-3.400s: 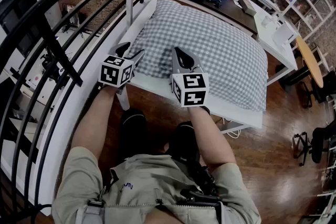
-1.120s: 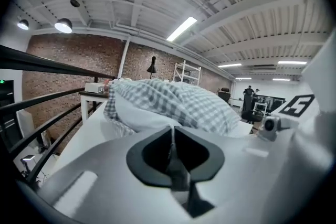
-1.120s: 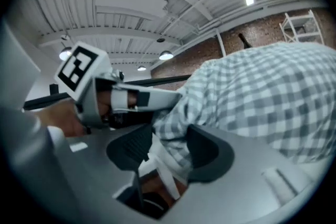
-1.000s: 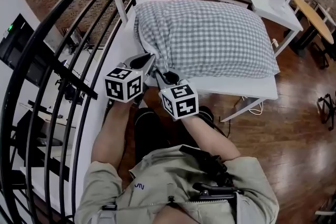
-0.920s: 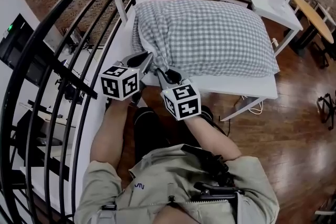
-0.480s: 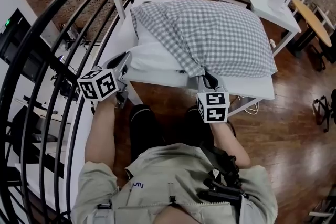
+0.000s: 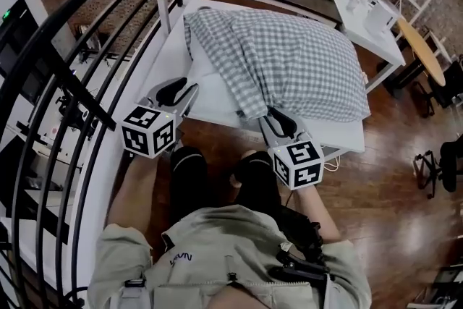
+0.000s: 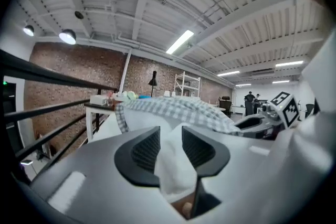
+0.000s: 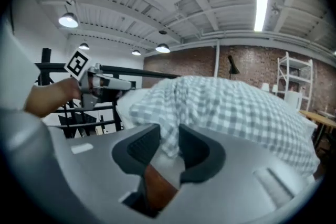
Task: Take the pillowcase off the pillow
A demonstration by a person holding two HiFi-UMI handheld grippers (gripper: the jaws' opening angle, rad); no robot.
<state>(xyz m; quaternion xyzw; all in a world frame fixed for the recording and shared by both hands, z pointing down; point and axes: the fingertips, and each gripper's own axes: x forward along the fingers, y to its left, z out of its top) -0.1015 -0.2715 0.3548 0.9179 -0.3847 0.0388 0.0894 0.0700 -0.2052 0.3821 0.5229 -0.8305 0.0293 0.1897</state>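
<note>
The left gripper [image 7: 173,92] jaws have just been opening, with the bare white pillow [image 7: 213,89] corner between them. The right gripper [image 7: 279,121] jaws, also just opening, stand narrowly apart around the checked pillowcase [image 7: 304,58] edge.

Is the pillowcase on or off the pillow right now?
Partly off: the checked pillowcase is peeled back, baring one corner of the white pillow.
</note>
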